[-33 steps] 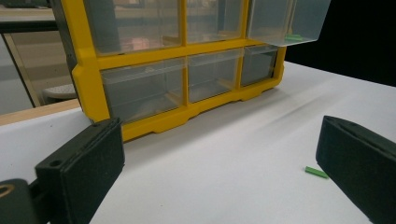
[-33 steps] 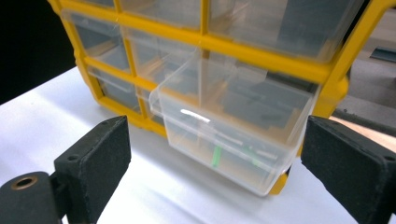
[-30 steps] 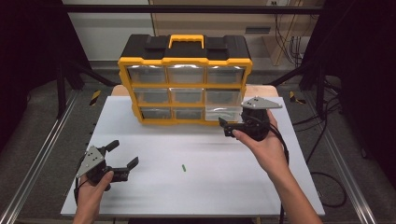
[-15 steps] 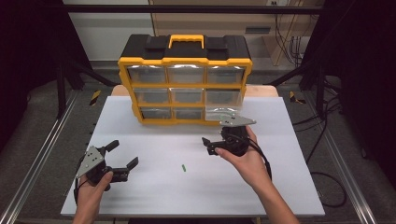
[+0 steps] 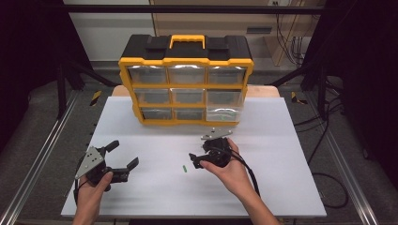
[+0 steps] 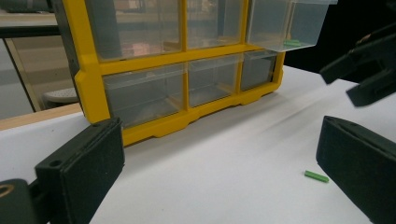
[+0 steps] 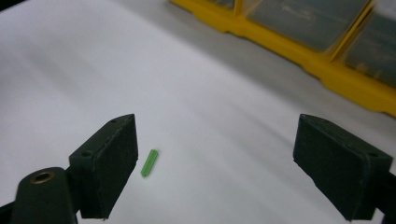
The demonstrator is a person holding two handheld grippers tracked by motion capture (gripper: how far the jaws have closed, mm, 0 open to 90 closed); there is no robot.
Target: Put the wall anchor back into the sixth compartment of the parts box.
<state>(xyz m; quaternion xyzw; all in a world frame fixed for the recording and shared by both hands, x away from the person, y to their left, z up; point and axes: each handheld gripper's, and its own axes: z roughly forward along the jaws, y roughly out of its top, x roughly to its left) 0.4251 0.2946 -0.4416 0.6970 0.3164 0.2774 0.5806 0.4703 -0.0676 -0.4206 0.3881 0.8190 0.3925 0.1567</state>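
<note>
right hand-held gripper [image 5: 196, 159] lowered from organizer [image 5: 186, 79] toward green piece [image 5: 185, 167] | jaws apart, just narrowing, empty | left hand-held gripper [image 5: 123, 158] apart, resting

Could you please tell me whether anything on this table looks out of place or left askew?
Yes: one clear plastic drawer at the lower right of the yellow drawer cabinet stands pulled out, and a small green plastic stick lies loose on the white tabletop.

We see the drawer cabinet [image 5: 186, 79] at the table's [image 5: 291, 187] twelve o'clock edge. The small stick [image 5: 185, 167] lies on the table at the cabinet's six o'clock, between our two grippers.
</note>
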